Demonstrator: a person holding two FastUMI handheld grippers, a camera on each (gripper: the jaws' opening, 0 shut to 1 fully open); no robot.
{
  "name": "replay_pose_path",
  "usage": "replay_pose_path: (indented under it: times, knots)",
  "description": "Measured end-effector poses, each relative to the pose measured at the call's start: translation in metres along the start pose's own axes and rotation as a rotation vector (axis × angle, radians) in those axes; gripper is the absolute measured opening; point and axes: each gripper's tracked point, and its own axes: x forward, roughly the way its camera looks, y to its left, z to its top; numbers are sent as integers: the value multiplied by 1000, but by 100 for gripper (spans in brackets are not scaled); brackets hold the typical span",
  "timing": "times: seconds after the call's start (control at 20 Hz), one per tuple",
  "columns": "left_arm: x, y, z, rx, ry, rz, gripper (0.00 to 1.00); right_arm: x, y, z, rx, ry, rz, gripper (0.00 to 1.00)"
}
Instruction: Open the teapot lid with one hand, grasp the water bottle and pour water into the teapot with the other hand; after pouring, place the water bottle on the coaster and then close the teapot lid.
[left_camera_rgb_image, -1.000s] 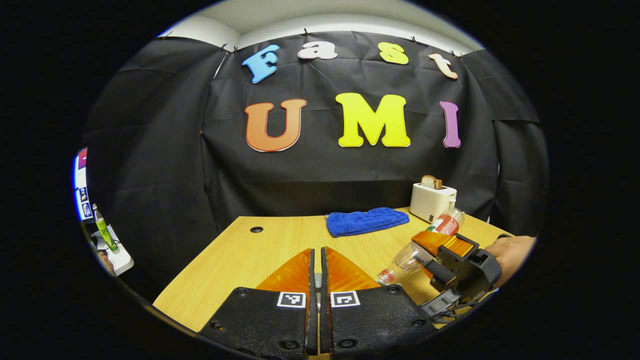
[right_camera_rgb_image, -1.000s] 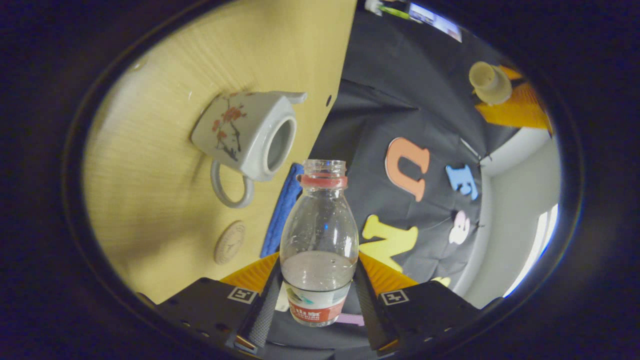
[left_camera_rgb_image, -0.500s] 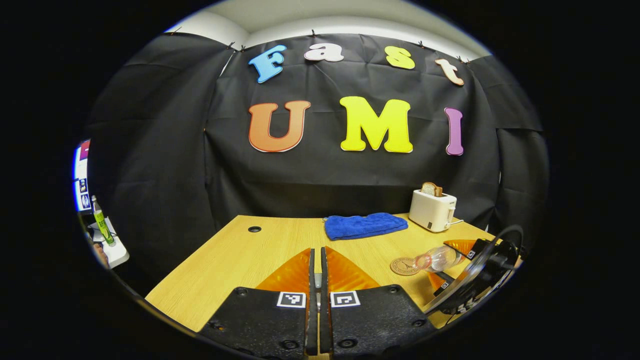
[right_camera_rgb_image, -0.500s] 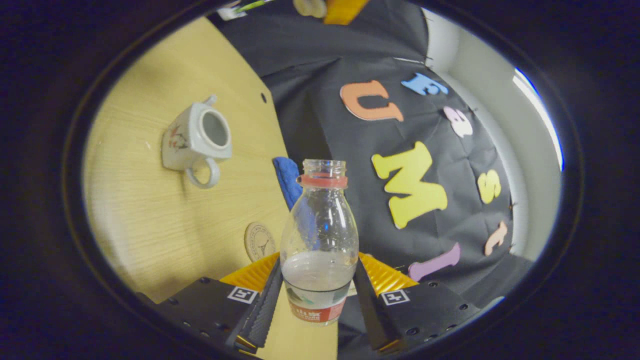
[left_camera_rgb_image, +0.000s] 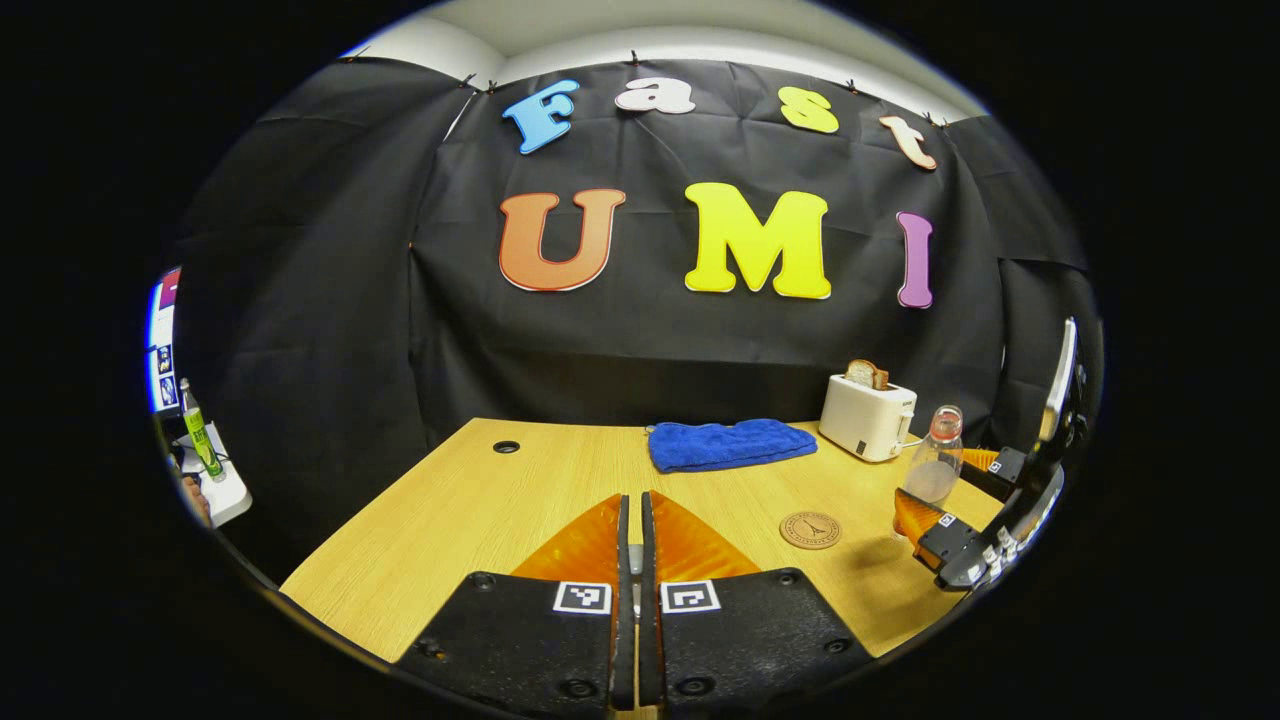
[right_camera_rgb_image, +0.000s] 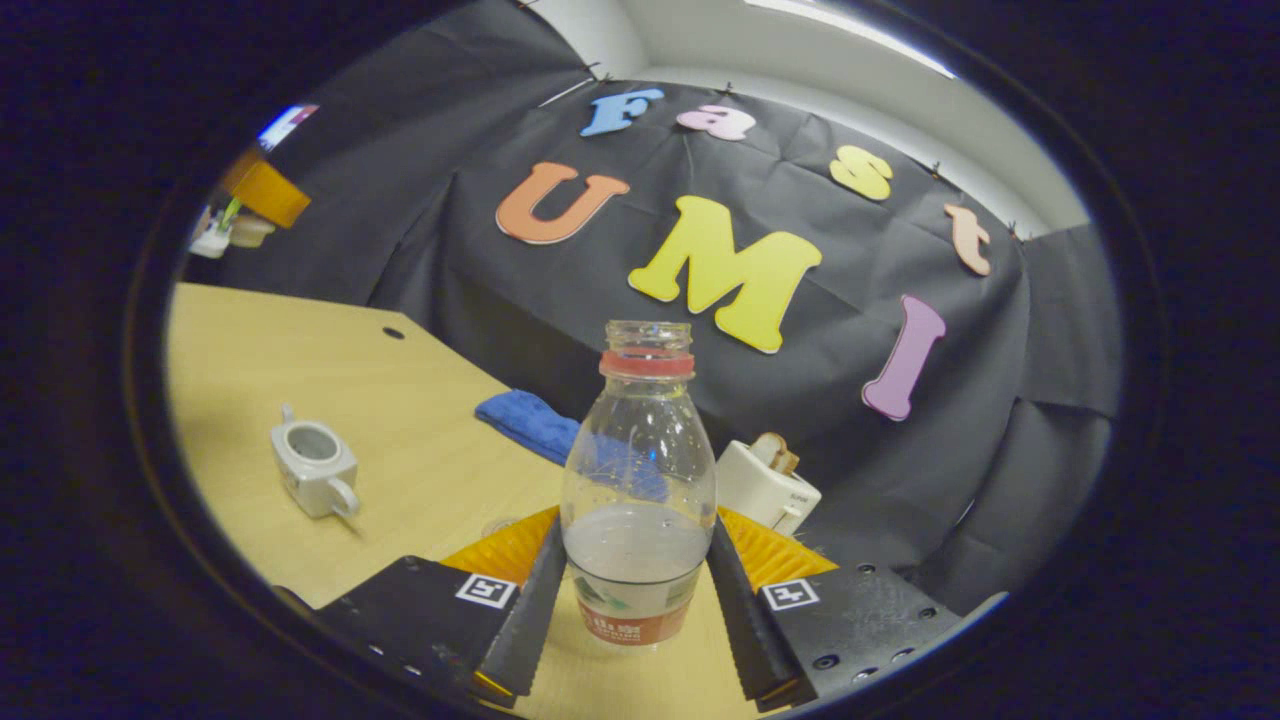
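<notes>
Left gripper view first: the left gripper (left_camera_rgb_image: 631, 560) sat low over the wooden table (left_camera_rgb_image: 480, 500), jaws pressed together around a thin pale sliver I couldn't identify. I'd guess it was the teapot lid, but no way to confirm from here. Over on the right side the water bottle (left_camera_rgb_image: 938, 462) stood upright in the right gripper (left_camera_rgb_image: 955, 500), just beside the round coaster (left_camera_rgb_image: 810, 530) but not on it. The coaster looked like flat cork or wood with a little stamped design. Behind it were a fuzzy blue towel (left_camera_rgb_image: 730, 443), folded, and a boxy white toaster (left_camera_rgb_image: 866, 416) with a slice of bread poking out.

Right gripper view: jaws were pinching the bottle (right_camera_rgb_image: 638, 480) at its label, both fingers pressing the sides. It was clear plastic, rounded shoulders, red ring at the neck, no cap, and roughly a third full of water. The teapot (right_camera_rgb_image: 313, 467) sat well off to the left on the table (right_camera_rgb_image: 330, 380), white glazed ceramic, squarish body, loop handle, and its top was wide open.

So my read: lid-off was done, and pouring looked finished since the bottle was upright and away from the pot. What was left was setting the bottle on the coaster and closing the lid.
</notes>
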Motion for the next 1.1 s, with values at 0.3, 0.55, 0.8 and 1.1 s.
replay_pose_path:
  times: [0.3,0.55,0.8,1.1]
  knots:
    - [3,-3,-5,28,12,-3,4,34,11,17,212,-29,55,75]
    - [4,-1,-8,25,22,-1,4,71,32,17,379,0,77,77]
    - [9,5,-12,26,35,12,4,97,34,1,419,43,51,76]
    - [11,9,-18,18,52,21,4,110,40,-9,416,60,56,77]
